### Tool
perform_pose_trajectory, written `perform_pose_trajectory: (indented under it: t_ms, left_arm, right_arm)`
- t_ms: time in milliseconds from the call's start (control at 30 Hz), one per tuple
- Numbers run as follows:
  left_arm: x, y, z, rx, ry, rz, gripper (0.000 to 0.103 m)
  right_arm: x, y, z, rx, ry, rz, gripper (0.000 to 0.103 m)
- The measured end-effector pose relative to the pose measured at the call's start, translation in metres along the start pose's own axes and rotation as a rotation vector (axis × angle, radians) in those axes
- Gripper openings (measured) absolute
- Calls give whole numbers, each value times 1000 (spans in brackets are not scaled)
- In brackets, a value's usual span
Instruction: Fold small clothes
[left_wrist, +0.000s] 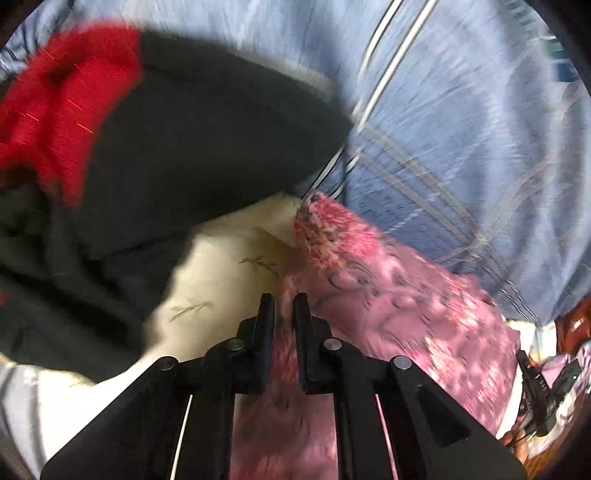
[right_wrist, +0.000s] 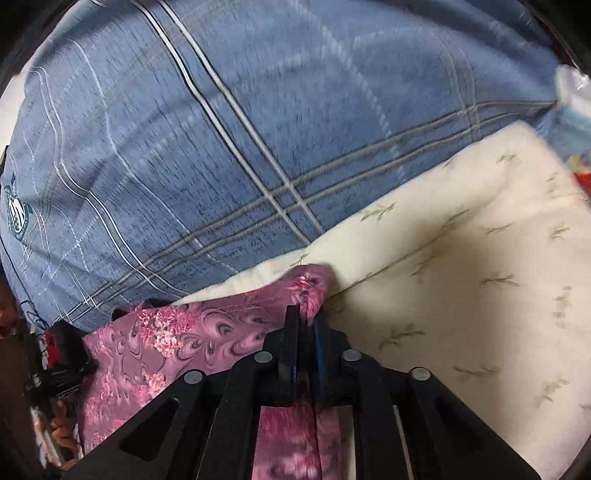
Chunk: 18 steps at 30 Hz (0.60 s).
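Note:
A pink floral cloth (left_wrist: 388, 295) stretches between my two grippers above the bed. My left gripper (left_wrist: 283, 306) is shut on one edge of it; the cloth runs back between the fingers and away to the right. In the right wrist view my right gripper (right_wrist: 306, 317) is shut on another edge of the same pink cloth (right_wrist: 177, 332), which spreads to the left. Both views are blurred by motion.
A blue plaid bedsheet (right_wrist: 221, 129) covers the surface. A cream cloth with a leaf print (right_wrist: 461, 240) lies on it, also in the left wrist view (left_wrist: 221, 266). A dark garment (left_wrist: 184, 129) and a red one (left_wrist: 55, 103) lie at the left.

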<state>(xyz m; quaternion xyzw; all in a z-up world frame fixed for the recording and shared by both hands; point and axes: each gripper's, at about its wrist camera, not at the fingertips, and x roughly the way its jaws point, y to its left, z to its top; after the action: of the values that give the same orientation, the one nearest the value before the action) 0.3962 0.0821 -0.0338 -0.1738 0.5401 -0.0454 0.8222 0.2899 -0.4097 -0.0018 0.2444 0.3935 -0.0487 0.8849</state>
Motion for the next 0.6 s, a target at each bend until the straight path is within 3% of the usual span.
perform_pose_trajectory:
  t_ms: [67,100,133,200,300,333,367,400,500,600]
  left_arm:
    - [-29,-5,-13,43,-49,-43,10]
    - [-38,-8,-21,64,-59,-65,18]
    - [-47,-13,-35,91,-65,-90,34]
    - [-45,-18,-57,117,-48,-100,51]
    - [-7,-22,-83,128,55,-50,50]
    - [-5,-25,-90,146,14,-28,50]
    - [-10,-30,-92,168,-2,-8,49]
    - [-13,-33,-92,173,15,6,49]
    - [-33,-27,-91,123,57,-89,49]
    - [-64,-8,-103,80,31,-154,50]
  right_arm:
    - [-32,10,-8,-34,-55,84,12]
    - [-44,14,-14,-48,-68,125,14]
    - [-55,17,-22,-60,-77,158,16]
    - [-61,22,-41,-68,-66,190,33]
    - [-36,12,-70,-79,54,90,31]
    - [-23,12,-81,-82,96,64,30]
    - [-33,11,-84,-81,25,76,29]
    - [-36,13,-83,-75,46,51,29]
    - [-62,20,-85,-74,32,67,34]
    - [-102,27,-105,-140,-4,120,37]
